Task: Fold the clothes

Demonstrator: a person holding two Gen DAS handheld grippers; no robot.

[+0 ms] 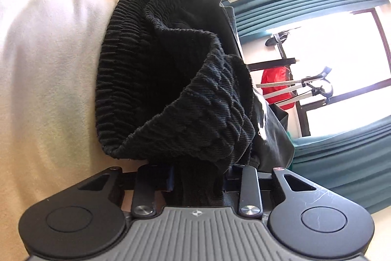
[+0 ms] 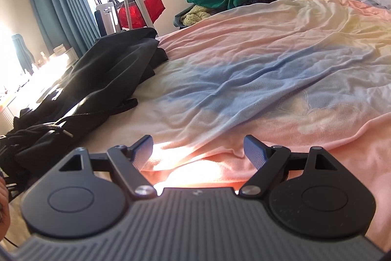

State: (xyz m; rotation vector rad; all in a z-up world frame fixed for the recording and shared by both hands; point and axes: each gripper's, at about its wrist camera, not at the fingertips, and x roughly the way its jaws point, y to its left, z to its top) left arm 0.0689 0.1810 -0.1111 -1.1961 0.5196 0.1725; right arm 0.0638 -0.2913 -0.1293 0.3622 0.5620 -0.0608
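Close up, a black ribbed-knit garment [image 1: 171,80] is pinched between the pads of the left gripper [image 1: 195,177], its bunched cloth lying on the pastel pink-and-blue bedsheet [image 2: 256,70]. The right gripper [image 2: 198,153] is held spread, empty, above the sheet.

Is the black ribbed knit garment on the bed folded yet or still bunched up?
Still bunched. The black ribbed knit garment stands crumpled in loose, curling folds, its hem gathered into the left tool, not laid flat on the pastel bedsheet.
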